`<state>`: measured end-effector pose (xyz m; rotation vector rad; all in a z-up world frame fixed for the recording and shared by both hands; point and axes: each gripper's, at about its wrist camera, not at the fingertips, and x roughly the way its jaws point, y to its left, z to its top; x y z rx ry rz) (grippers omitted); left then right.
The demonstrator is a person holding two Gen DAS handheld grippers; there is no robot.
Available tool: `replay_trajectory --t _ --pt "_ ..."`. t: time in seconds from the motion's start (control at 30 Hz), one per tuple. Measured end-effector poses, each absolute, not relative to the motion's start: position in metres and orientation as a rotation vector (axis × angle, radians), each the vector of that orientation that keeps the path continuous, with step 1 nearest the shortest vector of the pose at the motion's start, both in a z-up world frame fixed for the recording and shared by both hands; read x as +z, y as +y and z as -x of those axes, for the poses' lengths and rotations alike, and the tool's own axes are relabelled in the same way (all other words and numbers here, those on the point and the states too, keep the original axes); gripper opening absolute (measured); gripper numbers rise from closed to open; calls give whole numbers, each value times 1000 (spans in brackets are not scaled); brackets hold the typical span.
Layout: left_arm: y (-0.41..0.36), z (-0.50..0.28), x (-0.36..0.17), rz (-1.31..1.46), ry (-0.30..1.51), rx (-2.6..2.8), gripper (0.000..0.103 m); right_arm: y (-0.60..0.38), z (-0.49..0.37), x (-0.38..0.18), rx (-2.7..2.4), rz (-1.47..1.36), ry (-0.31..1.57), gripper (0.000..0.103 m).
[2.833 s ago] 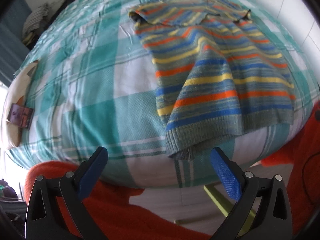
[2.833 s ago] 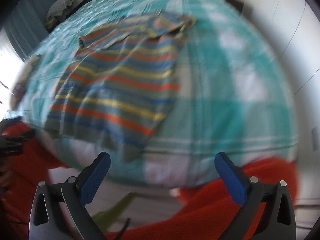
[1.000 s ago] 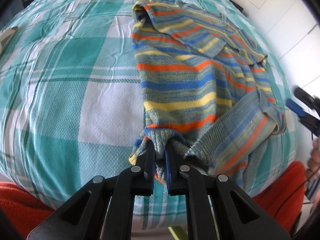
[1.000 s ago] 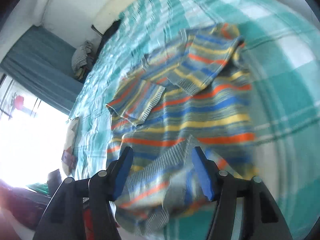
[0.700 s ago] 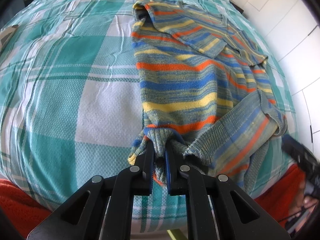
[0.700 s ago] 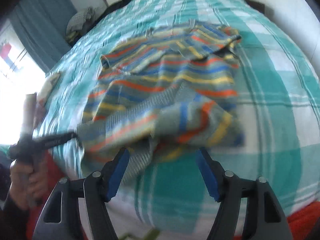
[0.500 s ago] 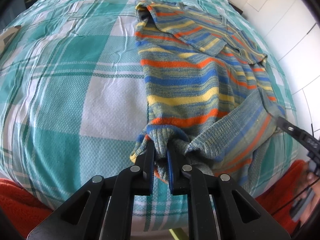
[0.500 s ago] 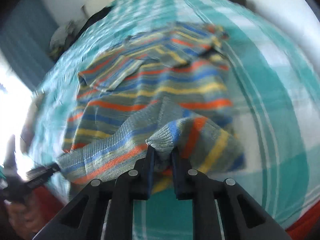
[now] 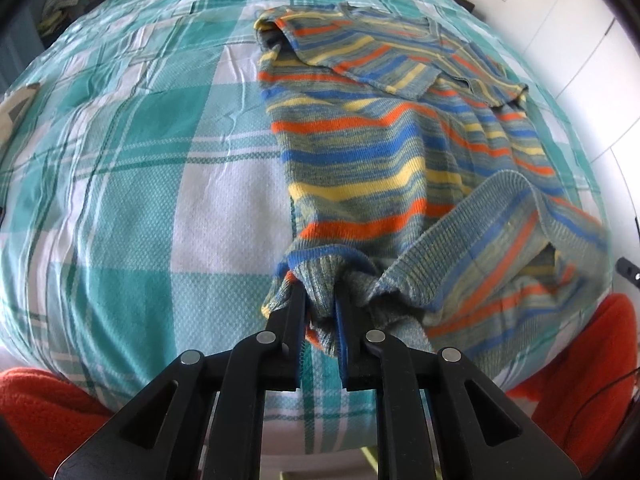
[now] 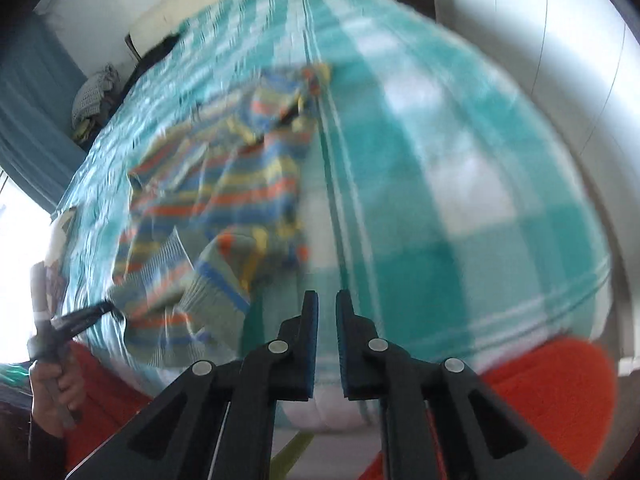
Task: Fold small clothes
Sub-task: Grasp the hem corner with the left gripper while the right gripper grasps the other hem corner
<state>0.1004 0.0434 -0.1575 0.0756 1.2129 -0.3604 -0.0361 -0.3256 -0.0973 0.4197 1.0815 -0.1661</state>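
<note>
since half a second ago the right gripper (image 10: 327,300) has slid off the striped sweater (image 9: 384,152) over bare bedspread (image 9: 132,184), jaws narrow, just reopening, empty. the left gripper (image 9: 319,300) pinches the sweater's hem corner at the bed's near edge.
</note>
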Motion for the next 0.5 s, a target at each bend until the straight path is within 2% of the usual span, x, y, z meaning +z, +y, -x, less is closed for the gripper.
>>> replay_trajectory --t 0.03,0.07,0.1,0.13,0.23,0.3,0.37,0.5 --pt "45 -98 -157 -78 1214 -360 14 -319 38 -100 -146 -414 1074 34" --pt "46 -97 -157 -79 1215 -363 14 -310 39 -98 -114 -394 1058 44" --pt "48 -95 -156 -77 1215 -366 16 -300 39 -94 -77 -372 1036 63" --pt "50 -93 -155 -75 1217 -371 17 -291 39 -92 -50 -353 1019 76" --pt "56 -89 -151 -76 1214 -377 27 -251 33 -91 74 -220 1046 83" --pt "61 -86 -147 -83 1204 -367 51 -224 21 -110 112 -80 1149 83" --pt "69 -79 -140 -86 1185 -355 65 -212 10 -129 64 14 1162 82" --pt "64 -66 -135 -101 1178 -370 83 -211 -1 -139 -12 92 1126 77"
